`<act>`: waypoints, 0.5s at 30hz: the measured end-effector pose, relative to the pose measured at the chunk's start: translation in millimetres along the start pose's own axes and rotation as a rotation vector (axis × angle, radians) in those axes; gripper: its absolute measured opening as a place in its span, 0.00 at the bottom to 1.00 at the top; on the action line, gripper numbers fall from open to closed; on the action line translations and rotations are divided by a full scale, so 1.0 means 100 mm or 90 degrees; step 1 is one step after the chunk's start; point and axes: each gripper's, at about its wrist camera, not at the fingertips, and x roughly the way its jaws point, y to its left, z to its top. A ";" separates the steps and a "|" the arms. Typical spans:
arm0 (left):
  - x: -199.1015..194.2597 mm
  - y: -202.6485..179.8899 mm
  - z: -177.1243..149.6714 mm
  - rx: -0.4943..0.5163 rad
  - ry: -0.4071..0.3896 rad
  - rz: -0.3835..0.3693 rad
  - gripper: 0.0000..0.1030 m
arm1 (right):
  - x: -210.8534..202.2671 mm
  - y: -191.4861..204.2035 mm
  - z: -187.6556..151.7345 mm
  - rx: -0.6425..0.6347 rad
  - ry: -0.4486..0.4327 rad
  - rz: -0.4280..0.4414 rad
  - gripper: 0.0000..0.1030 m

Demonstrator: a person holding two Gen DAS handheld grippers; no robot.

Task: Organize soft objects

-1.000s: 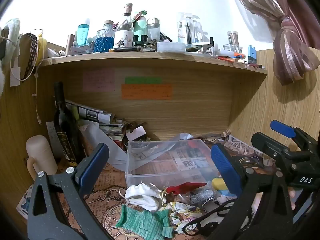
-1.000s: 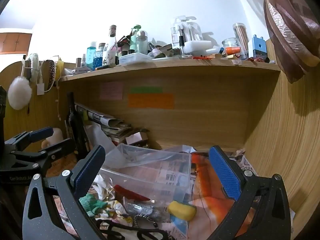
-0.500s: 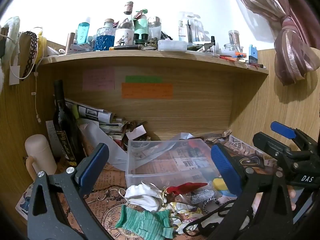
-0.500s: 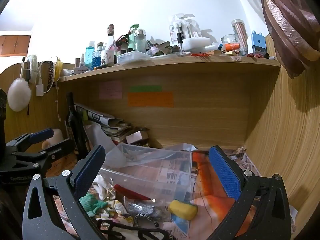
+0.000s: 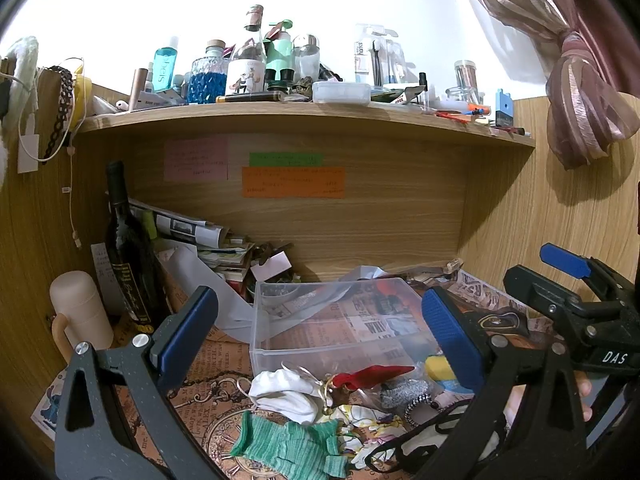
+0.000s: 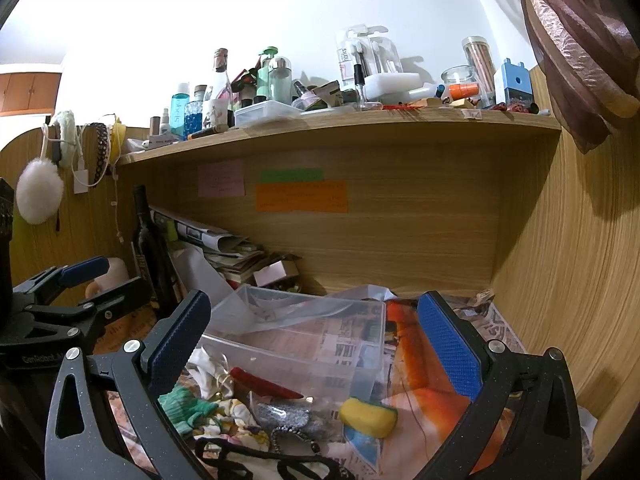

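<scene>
A pile of soft things lies on the desk in front of a clear plastic box (image 5: 332, 320): a green knitted cloth (image 5: 288, 446), a white crumpled cloth (image 5: 284, 394), a red piece (image 5: 372, 374), a grey mesh pouch (image 5: 404, 390) and a yellow sponge (image 6: 368, 416). The box (image 6: 304, 344) holds no soft things. My left gripper (image 5: 320, 340) is open and empty above the pile. My right gripper (image 6: 312, 344) is open and empty, to the right of the left one, over the box and sponge. The green cloth (image 6: 182, 406) also shows in the right wrist view.
A dark wine bottle (image 5: 126, 256) and a beige mug (image 5: 78, 312) stand at the left. Stacked papers (image 5: 208, 248) lie behind the box. A shelf (image 5: 304, 114) above carries several bottles and jars. Wooden walls close in the back and right. A curtain (image 5: 584, 92) hangs right.
Both views have tilted slightly, so the scene sits a little higher or shifted. Both grippers stay open and empty. Nothing on the desk has moved.
</scene>
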 end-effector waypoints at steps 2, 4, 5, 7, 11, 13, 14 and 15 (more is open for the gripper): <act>0.00 0.00 0.00 0.000 0.000 0.001 1.00 | 0.00 0.00 0.00 0.000 0.000 0.001 1.00; 0.01 0.00 -0.01 0.001 0.000 0.001 1.00 | 0.00 0.00 0.00 0.001 0.000 0.000 1.00; 0.01 -0.01 -0.01 0.001 -0.001 0.001 1.00 | 0.00 0.00 0.00 0.001 0.000 0.000 1.00; 0.01 -0.01 -0.01 0.001 0.000 0.000 1.00 | 0.00 0.00 0.01 0.002 0.000 0.000 1.00; 0.01 -0.01 -0.01 0.001 -0.001 0.000 1.00 | -0.01 0.01 0.01 0.004 -0.001 0.001 1.00; 0.01 -0.01 -0.01 0.001 -0.001 0.001 1.00 | -0.01 0.00 0.01 0.003 0.000 0.001 1.00; 0.01 -0.02 -0.01 0.001 -0.001 0.001 1.00 | -0.01 0.01 0.01 0.003 -0.001 0.000 1.00; 0.02 -0.02 -0.01 0.001 -0.001 0.001 1.00 | -0.01 0.01 0.00 0.003 -0.001 0.001 1.00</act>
